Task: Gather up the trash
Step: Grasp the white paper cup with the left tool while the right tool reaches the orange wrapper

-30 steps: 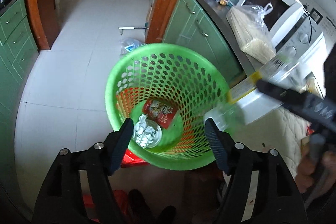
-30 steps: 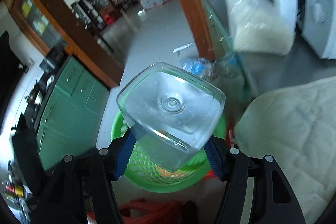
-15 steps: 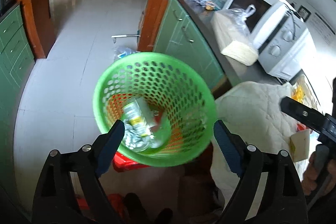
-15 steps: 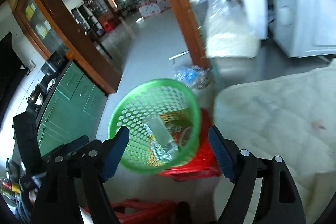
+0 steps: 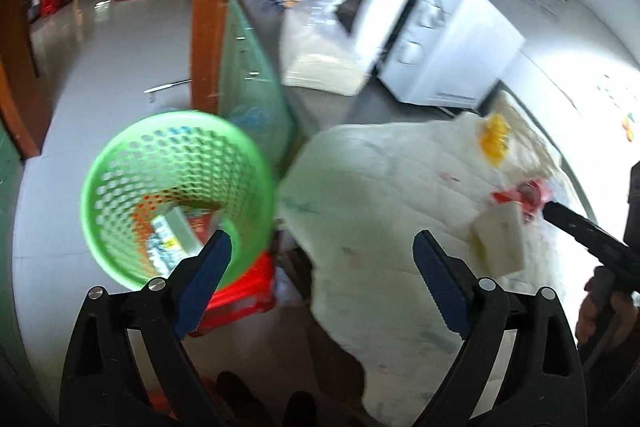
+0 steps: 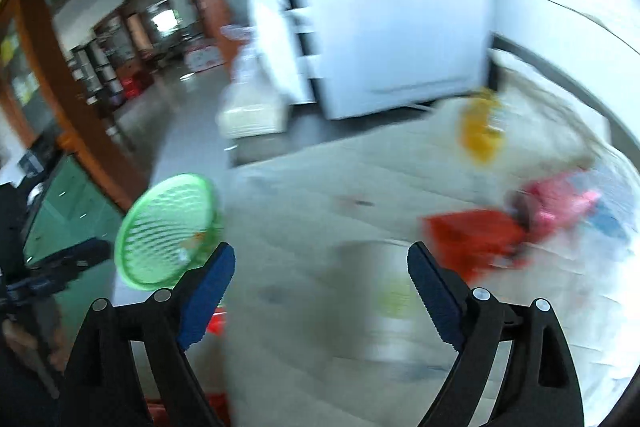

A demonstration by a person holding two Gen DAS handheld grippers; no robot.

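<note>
A green perforated basket stands on a red stool beside the counter; it also shows in the right wrist view. In it lie a clear plastic bottle and other trash. My left gripper is open and empty, above the basket's right rim and a white quilted cloth. My right gripper is open and empty over the cloth. On the cloth lie a white carton, a red wrapper, pink trash and a yellow piece. Both views are blurred.
A white microwave and a bag of white stuff sit on the grey counter behind the cloth. Green cabinet doors and a brown door post stand left of it. Tiled floor spreads beyond the basket.
My right gripper has let go of the clear bottle, which now lies in the basket. Both grippers have swung right, from over the basket toward the cloth.
</note>
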